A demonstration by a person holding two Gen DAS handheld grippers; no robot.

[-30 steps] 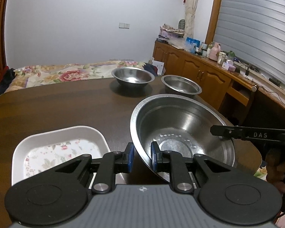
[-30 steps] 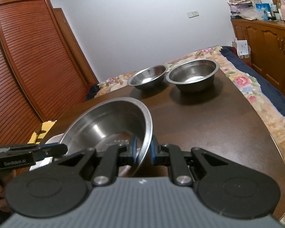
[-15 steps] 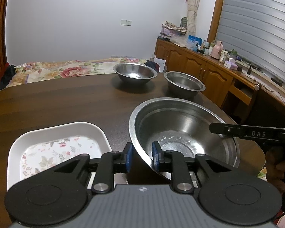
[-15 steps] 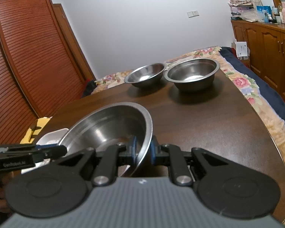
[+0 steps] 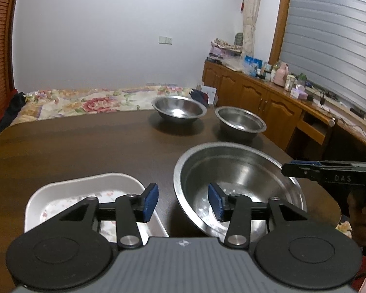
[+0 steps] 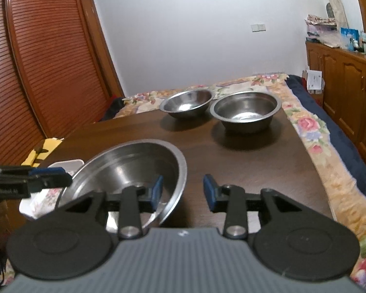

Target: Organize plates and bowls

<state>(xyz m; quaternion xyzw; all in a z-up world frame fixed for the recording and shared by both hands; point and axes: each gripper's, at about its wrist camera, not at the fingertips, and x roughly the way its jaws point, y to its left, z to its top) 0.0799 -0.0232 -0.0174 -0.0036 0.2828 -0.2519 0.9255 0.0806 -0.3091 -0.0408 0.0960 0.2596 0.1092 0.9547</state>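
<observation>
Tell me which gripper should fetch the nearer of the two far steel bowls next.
Right. The right gripper, jaws opening off the big bowl's rim, probably has the straighter path to the deeper far bowl; the left gripper sits beside the white dish.

A floral bedspread [image 5: 90, 102] lies beyond the dark wooden table [image 5: 85, 146], beside wooden cabinets [image 5: 251, 97].
</observation>
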